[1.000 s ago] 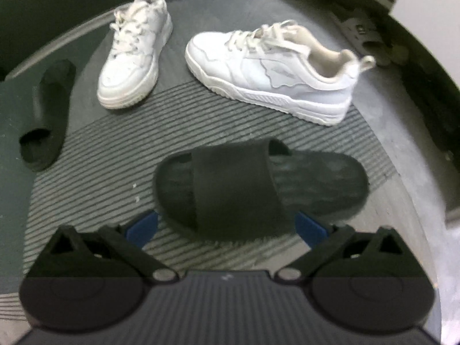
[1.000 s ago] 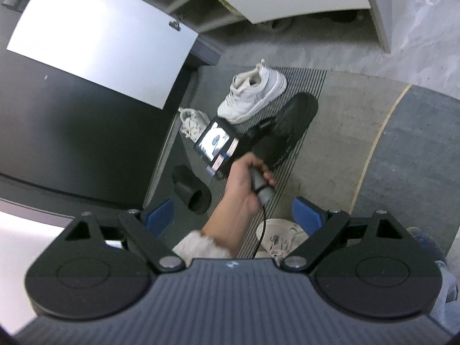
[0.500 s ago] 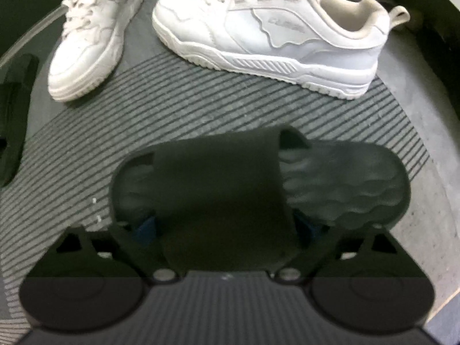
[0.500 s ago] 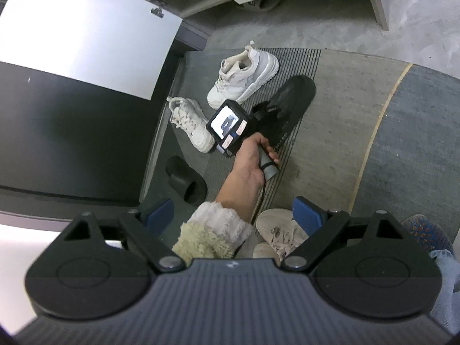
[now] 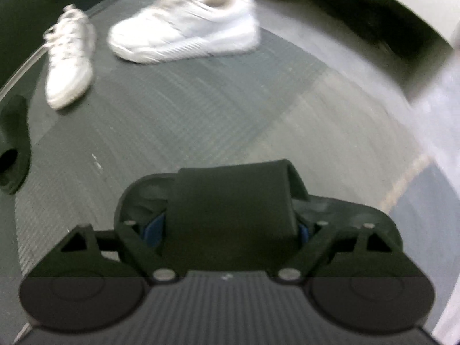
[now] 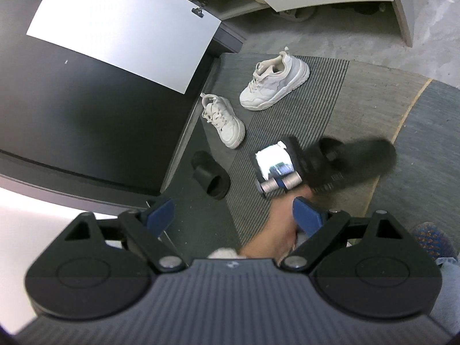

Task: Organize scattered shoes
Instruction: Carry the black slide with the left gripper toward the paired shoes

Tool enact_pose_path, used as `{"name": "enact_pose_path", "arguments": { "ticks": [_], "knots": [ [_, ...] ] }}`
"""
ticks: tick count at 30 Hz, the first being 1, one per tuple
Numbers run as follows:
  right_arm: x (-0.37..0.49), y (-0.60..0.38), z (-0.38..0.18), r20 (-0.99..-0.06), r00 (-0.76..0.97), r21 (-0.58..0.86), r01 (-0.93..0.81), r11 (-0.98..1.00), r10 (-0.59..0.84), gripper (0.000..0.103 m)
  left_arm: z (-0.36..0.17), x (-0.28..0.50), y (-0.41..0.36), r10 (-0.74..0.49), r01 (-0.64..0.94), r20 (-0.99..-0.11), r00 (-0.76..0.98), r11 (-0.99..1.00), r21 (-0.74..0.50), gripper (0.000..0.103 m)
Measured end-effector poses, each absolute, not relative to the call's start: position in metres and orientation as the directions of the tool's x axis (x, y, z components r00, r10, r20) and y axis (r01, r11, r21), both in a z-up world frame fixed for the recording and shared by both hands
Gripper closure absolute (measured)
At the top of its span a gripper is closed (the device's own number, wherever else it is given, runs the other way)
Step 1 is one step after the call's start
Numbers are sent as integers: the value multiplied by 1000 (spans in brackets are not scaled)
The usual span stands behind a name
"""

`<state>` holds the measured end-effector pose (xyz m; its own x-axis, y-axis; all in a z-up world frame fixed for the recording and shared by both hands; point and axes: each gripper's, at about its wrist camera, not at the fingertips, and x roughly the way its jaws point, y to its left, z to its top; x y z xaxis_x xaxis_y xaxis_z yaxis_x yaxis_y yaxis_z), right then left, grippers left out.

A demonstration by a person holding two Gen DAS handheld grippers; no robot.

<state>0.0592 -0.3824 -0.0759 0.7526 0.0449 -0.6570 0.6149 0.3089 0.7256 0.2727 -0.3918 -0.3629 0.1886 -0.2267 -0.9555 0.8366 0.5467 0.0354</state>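
Striped mat (image 6: 287, 132) bears two white sneakers (image 6: 274, 83) and one black slide (image 6: 211, 176); left hand-held gripper (image 5: 227, 228) clamps another slide (image 5: 233, 198).

The left wrist picture is dim and smeared. The two white sneakers (image 5: 184, 23) at the top look streaky and soft, and the striped mat (image 5: 201, 106) is blurry too. The black slipper (image 5: 233, 201) near the camera stays sharper. The right wrist picture is brighter and mostly clear. A white door panel (image 6: 120, 31) shines pale, almost washed out. Only the slipper and the hand (image 6: 276, 230) are fuzzy there. Both pictures bend round at the edges, with dark corners.
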Motion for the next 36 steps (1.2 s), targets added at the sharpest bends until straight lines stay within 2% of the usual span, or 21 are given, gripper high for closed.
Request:
{"name": "enact_pose_path", "arguments": {
  "ticks": [3,5,8,12,18,24,30,36],
  "knots": [
    [46,-387,-71,-655,755,722,619,311,19,12,-374,250,-386,-199,849,-963,181,525,51,16],
    [40,-391,-70,-654,757,721,623,303,-2,12,-379,244,-384,-164,837,-967,194,542,76,20],
    [33,-398,-69,-646,763,727,625,283,-25,12,-391,254,-383,-70,792,-989,132,608,62,22],
    [32,-401,-69,-647,762,722,629,287,-42,12,-368,256,-375,-73,767,-989,130,639,54,16],
    [34,-397,-64,-649,758,705,633,321,-68,12,-295,244,-349,-130,776,-979,156,629,40,5],
    [37,-387,-56,-631,773,710,606,359,-57,12,-206,244,-307,-205,751,-948,245,658,52,1],
    [41,-380,-53,-651,755,675,625,393,-82,12,-133,248,-238,-143,704,-948,286,702,106,1],
    [44,-372,-55,-678,733,635,623,457,-57,12,-53,245,-155,-203,599,-919,339,799,45,0]
  ]
}}
